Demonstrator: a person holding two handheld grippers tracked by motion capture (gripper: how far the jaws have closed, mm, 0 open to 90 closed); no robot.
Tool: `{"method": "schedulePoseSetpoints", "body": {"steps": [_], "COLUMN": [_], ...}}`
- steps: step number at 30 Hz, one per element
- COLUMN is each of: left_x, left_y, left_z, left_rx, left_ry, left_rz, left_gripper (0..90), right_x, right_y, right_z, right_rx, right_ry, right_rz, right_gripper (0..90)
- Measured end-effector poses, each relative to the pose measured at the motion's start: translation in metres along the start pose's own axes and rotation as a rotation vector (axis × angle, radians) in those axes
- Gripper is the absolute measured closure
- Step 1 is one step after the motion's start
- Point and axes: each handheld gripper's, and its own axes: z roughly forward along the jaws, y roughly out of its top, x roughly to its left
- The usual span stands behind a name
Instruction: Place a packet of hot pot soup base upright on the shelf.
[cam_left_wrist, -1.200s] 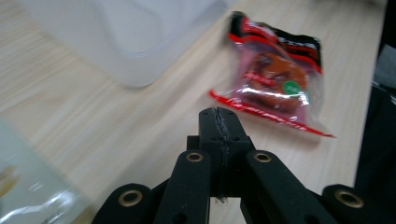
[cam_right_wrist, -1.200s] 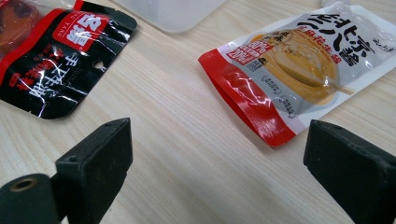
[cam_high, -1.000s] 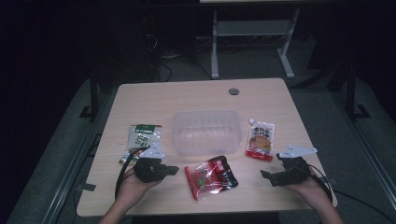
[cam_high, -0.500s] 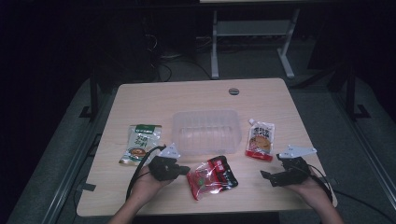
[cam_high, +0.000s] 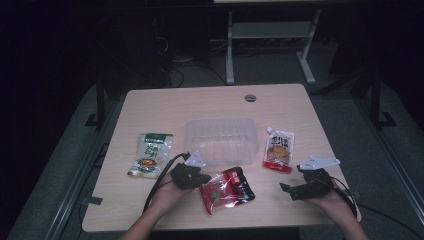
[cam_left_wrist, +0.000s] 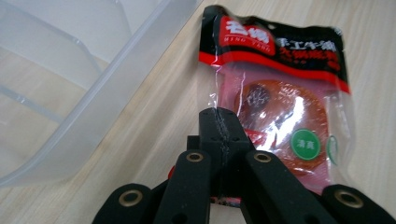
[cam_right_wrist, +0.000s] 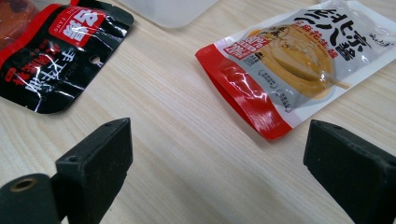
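Observation:
A red and black sauce packet (cam_high: 227, 190) lies flat near the table's front edge. My left gripper (cam_high: 202, 177) is shut, and its tips rest at the packet's left edge. In the left gripper view the closed jaws (cam_left_wrist: 218, 116) overlap the clear seam of the packet (cam_left_wrist: 280, 107), with nothing visibly pinched between them. My right gripper (cam_high: 295, 190) hovers at the front right, open. Its jaws (cam_right_wrist: 219, 158) stand wide apart over bare wood, just short of a red and white spouted pouch (cam_right_wrist: 299, 60).
A clear plastic container (cam_high: 220, 137) stands in the middle of the wooden table (cam_high: 200, 105), close behind the left gripper (cam_left_wrist: 93, 102). A green and white packet (cam_high: 150, 155) lies at the left. The spouted pouch (cam_high: 279, 150) lies right of the container.
My left gripper has slid to the right, from beside the green packet up to the red and black packet's edge. The right gripper has stayed put.

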Motion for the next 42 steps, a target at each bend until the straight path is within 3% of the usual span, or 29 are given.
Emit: {"method": "schedulePoseSetpoints", "body": {"steps": [23, 29, 33, 36, 40, 42], "left_x": [0.006, -0.001, -0.004, -0.006, -0.010, -0.009], "left_y": [0.007, 0.002, -0.006, -0.015, -0.021, -0.022], "left_z": [0.004, -0.017, -0.025, -0.030, -0.035, -0.031], "left_rx": [0.005, -0.045, -0.040, -0.032, -0.043, -0.032], "left_ry": [0.011, -0.035, -0.050, -0.082, -0.078, -0.066], "left_rz": [0.030, 0.036, 0.041, 0.011, -0.003, 0.013], "left_gripper": [89.9, 89.9, 89.8, 89.8, 89.8, 89.8], "right_x": [-0.001, 0.000, 0.000, 0.000, 0.000, 0.001], "right_y": [-0.013, -0.013, -0.013, -0.013, -0.011, -0.010], "right_z": [-0.012, -0.012, -0.011, -0.011, -0.008, -0.007], "right_rx": [0.007, 0.005, 0.007, 0.005, 0.012, 0.011], "right_ry": [-0.027, -0.025, -0.025, -0.024, -0.020, -0.019], "right_rz": [0.024, 0.027, 0.022, 0.021, 0.015, 0.017], "right_gripper": [7.6, 7.6, 7.6, 7.6, 7.6, 7.6]}}
